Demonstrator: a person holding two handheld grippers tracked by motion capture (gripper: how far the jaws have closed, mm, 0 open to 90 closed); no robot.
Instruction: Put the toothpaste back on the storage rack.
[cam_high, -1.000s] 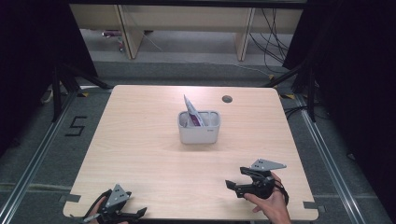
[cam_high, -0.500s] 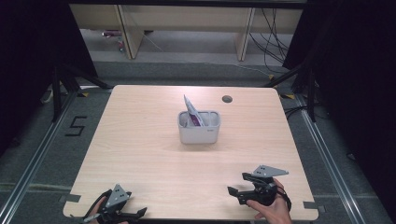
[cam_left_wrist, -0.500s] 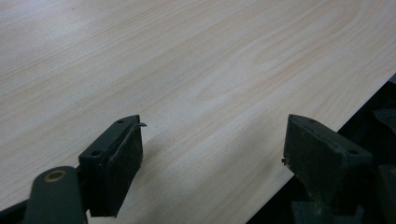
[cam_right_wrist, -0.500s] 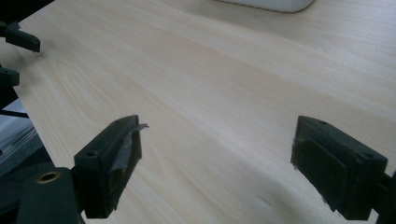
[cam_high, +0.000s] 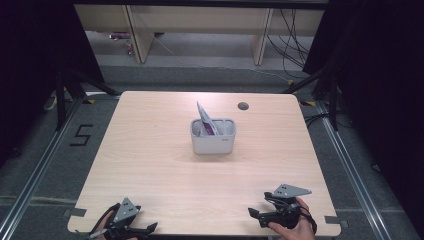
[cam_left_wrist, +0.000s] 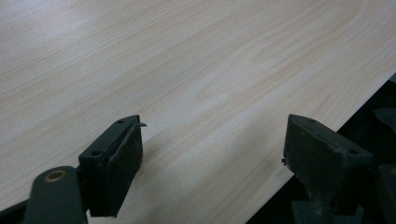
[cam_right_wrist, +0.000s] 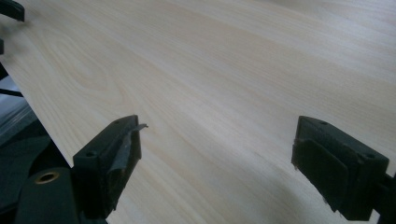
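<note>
Risk is small now but real, I judge: both the left gripper (cam_high: 131, 231) and the right gripper (cam_high: 272, 216) rest at the near edge of the table (cam_high: 150, 175) with jaws wide apart and empty, so a careless slide could push one off this edge. Farther, in the middle of the table and well apart from both, stands the grey bin (cam_high: 212, 136) with a packet (cam_high: 206, 120) leaning in its left compartment; nothing stands between, but a fast reach could tip this bin or knock the packet out.

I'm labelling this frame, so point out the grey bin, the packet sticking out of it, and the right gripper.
grey bin (cam_high: 212, 145), high view, its front wall.
packet (cam_high: 204, 117), high view, its upper part above the rim.
right gripper (cam_high: 256, 214), high view, between its fingertips.
</note>
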